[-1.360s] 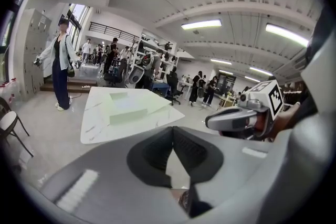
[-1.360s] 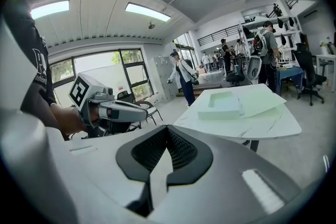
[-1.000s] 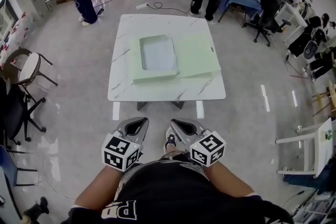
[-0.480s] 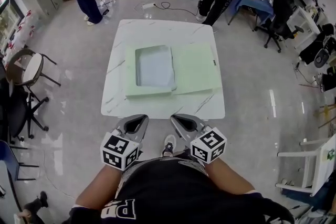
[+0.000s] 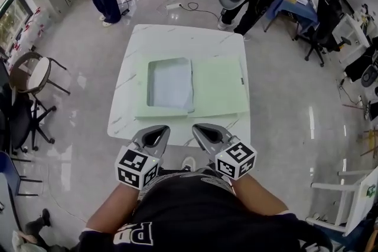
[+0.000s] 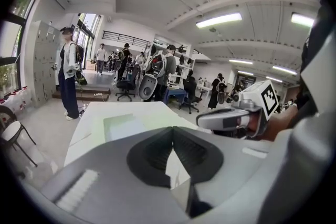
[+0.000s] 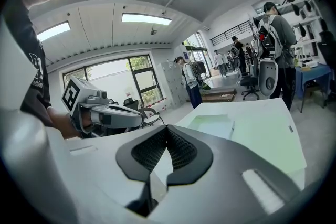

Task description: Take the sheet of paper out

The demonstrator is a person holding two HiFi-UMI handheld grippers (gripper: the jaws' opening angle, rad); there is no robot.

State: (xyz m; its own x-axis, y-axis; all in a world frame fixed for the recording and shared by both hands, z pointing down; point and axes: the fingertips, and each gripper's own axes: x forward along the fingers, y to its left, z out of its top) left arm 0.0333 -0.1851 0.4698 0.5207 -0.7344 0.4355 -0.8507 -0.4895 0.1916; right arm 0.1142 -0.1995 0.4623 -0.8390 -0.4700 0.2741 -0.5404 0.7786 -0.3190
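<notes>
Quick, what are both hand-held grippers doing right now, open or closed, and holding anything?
Left hand-held gripper: closed, holding nothing.
Right hand-held gripper: closed, holding nothing.

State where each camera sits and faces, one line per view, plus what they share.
Head view: on the person's head, looking steeply down at the table with green folder and sheet of paper; left gripper, right gripper and torso at the bottom.
Left gripper view: on the left gripper, along its shut fingers over the table; right gripper at right.
Right gripper view: on the right gripper, along its shut fingers; left gripper at left.
Shared: all show table and folder.
</notes>
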